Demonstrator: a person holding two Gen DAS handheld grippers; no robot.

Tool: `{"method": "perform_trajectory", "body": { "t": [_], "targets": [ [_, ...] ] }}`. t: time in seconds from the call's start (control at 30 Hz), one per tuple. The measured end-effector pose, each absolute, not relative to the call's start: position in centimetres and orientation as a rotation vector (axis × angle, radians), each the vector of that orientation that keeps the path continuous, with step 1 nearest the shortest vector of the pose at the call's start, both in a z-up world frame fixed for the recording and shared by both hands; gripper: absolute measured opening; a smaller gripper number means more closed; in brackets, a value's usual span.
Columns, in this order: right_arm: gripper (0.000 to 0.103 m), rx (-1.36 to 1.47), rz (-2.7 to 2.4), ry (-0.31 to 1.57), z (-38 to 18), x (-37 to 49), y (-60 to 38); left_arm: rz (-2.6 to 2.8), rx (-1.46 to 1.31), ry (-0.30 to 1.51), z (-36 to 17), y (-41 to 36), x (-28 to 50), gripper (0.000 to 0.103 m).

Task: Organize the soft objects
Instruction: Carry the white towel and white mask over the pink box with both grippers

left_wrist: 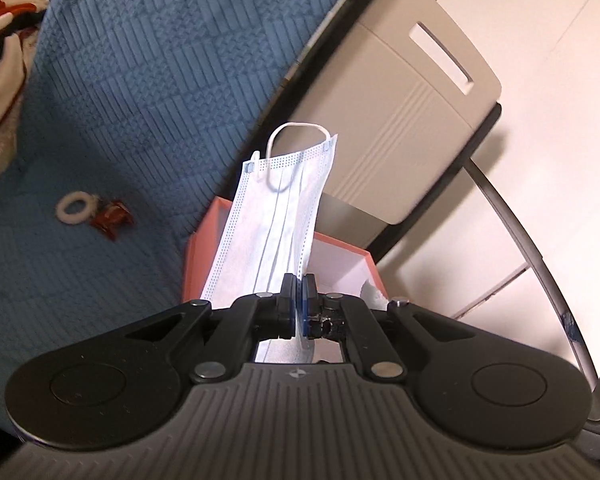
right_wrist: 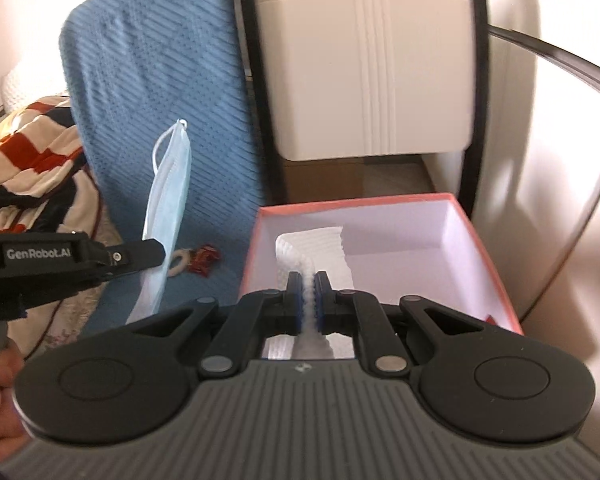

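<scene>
Everything here sits on a bed covered with a blue textured blanket [left_wrist: 140, 80], woven in blocks of stripes and little crosses. It runs up and away in both wrist views. Off toward the far left edge of the bed there's a rumpled cloth [right_wrist: 32, 140] in cream, red and dark patches.

Past the bed's right edge stands a beige chair [left_wrist: 400, 92] with a slot handle in its back and a dark frame, and behind it a pale wall. A pink box [right_wrist: 380, 248] with a white inside sits open at the bed's right edge, just in front of the chair.

The left gripper [left_wrist: 299, 292] has its fingers pinched together on a light blue mask [left_wrist: 276, 216], which sticks up past the tips with its white ear loop at the top. In the right wrist view the mask [right_wrist: 168, 184] hangs edge-on over the blanket, beside the box, not in it.

The right gripper [right_wrist: 310, 292] is clamped on a white cloth [right_wrist: 312, 240] with a waffle-ish texture; it trails down into the box.

A fuzzy white ring [left_wrist: 76, 208] and a red clip [left_wrist: 114, 218] lie touching on the blanket, left of the box.
</scene>
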State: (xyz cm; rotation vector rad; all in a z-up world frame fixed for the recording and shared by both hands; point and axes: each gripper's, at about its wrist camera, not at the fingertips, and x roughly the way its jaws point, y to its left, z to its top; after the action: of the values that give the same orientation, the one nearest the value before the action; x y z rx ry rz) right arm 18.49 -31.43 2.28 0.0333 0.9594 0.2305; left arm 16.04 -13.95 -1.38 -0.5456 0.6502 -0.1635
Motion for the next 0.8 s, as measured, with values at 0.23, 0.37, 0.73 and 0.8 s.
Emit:
{"method": "perform_trajectory", "body": {
  "t": [0.23,0.37,0.73,0.8],
  "targets": [
    [0.01,0.032,0.157,1.018,-0.8,18.1,-35.3,-0.189,-0.472,0.714,-5.0,-19.1,17.0,0.003],
    [0.01,0.01,0.133,1.054,-3.1,17.7,-36.9,-0.186,-0.457,0.752,-6.8,-20.4,17.5,0.003],
    [0.01,0.025,0.113,1.089,-5.9,18.4,-39.9,-0.171,-0.406,0.811,-9.1,-22.8,19.6,0.004],
    [0.01,0.036,0.115,1.104,-6.6,18.7,-40.2,-0.165,-0.395,0.838,-9.9,-23.2,20.1,0.004]
  ]
}}
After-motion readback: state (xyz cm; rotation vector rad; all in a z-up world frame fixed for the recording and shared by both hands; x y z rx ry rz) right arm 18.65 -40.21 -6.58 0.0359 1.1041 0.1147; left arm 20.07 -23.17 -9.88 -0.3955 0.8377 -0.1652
